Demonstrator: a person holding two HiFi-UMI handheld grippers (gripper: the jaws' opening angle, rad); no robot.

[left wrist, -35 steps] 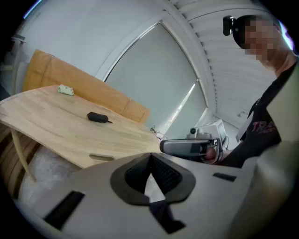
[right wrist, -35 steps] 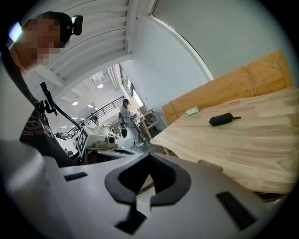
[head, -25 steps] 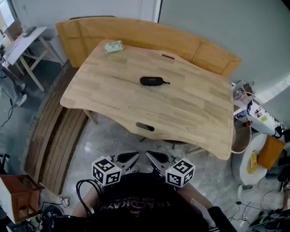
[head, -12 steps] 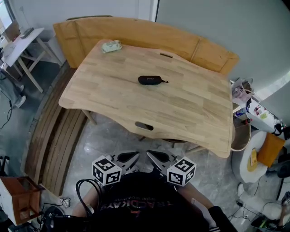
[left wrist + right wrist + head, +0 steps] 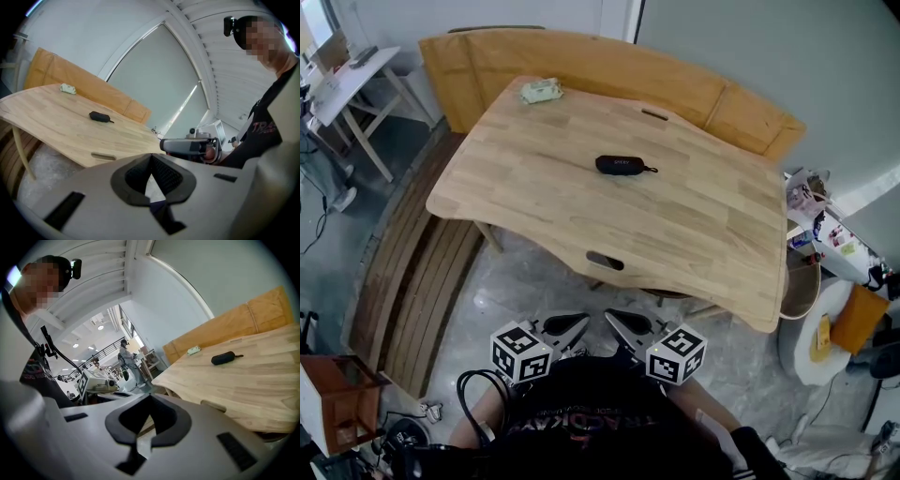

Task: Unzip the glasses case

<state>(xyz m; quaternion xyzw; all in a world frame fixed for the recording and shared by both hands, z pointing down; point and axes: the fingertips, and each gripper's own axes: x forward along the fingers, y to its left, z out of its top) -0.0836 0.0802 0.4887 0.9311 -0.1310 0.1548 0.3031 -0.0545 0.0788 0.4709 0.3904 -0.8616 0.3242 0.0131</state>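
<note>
The case (image 5: pixel 622 165) lies flat on the counter (image 5: pixel 703 234), a little beyond its middle, long side running left to right; it is black and oblong, and looks zipped shut; a thin cord (image 5: pixel 650 170) sticks out from its right end and rests on the wood. Nothing touches the case; bare pale planks lie all round it. Far off toward the back left corner sits a small pale green packet (image 5: pixel 541 91), well apart from the case. The counter has a dark slot (image 5: pixel 604 261) cut near its front edge and a second, smaller slot (image 5: pixel 654 114) near the back edge; behind it runs a long orange-brown bench back (image 5: pixel 591 64). To the left, slatted boards (image 5: pixel 412 272) lie on the grey floor (image 5: pixel 534 291), and beyond them stands a white desk (image 5: pixel 352 80); clutter crowds the floor at the right.

Down by the person's dark shirt (image 5: pixel 581 422) both tools are held side by side over the floor, well short of the counter's front edge; the left tool (image 5: pixel 578 323) has its jaws pressed together with nothing between them; the right tool (image 5: pixel 612 321) likewise, jaws together and empty; their tips angle toward each other, near but apart, both aimed toward the counter.
</note>
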